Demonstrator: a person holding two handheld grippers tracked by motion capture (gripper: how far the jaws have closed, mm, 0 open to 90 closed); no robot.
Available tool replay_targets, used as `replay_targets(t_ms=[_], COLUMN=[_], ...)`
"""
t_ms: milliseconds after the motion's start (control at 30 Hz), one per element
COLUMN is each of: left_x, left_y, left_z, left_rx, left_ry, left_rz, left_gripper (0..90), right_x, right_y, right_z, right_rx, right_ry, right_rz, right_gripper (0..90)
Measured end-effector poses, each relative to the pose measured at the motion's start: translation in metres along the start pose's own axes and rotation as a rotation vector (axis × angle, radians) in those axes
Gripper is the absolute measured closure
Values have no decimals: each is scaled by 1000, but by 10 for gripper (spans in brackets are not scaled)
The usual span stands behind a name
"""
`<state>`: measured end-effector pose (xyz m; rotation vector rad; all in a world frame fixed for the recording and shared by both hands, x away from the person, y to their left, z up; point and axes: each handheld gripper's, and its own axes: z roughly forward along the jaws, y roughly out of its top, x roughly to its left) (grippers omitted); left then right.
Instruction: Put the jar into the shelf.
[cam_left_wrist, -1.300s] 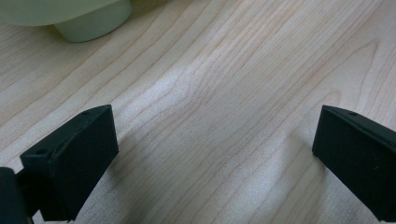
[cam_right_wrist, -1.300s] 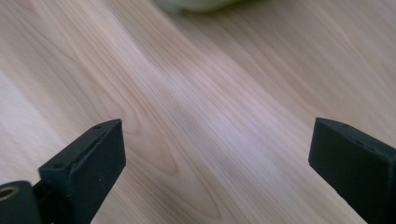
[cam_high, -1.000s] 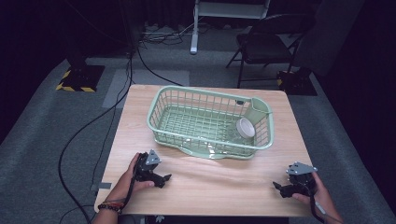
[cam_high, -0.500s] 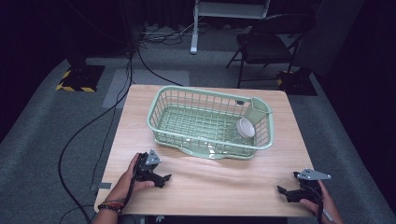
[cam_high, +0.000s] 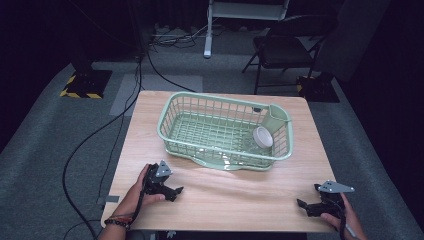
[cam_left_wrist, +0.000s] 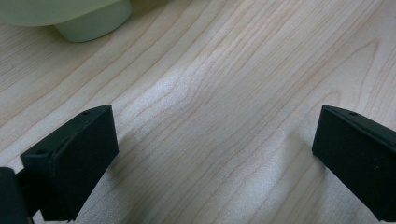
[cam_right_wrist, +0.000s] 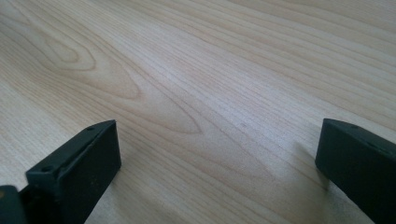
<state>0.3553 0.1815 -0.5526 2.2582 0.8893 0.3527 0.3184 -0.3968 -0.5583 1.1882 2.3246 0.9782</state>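
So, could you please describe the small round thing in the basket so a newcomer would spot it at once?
On the wooden table sits a pale green wire basket. Look in its right end, beside the solid green corner pocket: a small white round cup lies tipped on its side. It is the one white, solid item among green wires.

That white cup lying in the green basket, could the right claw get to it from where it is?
Probably yes. The right claw rests open and empty near the table's front edge. Bare wood lies between it and the basket, whose top is open, so the cup could be reached from above, over the wall.
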Motion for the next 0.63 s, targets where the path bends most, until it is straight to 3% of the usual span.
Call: replay_targets(t_ms=[633], left_x=[0], left_y=[0], left_z=[0], left_rx=[1], left_ry=[-2], left_rz=[2], left_gripper=[0], right_x=[0], right_y=[1], right_z=[1], right_rx=[1], right_ry=[0], right_rz=[2], right_gripper=[1])
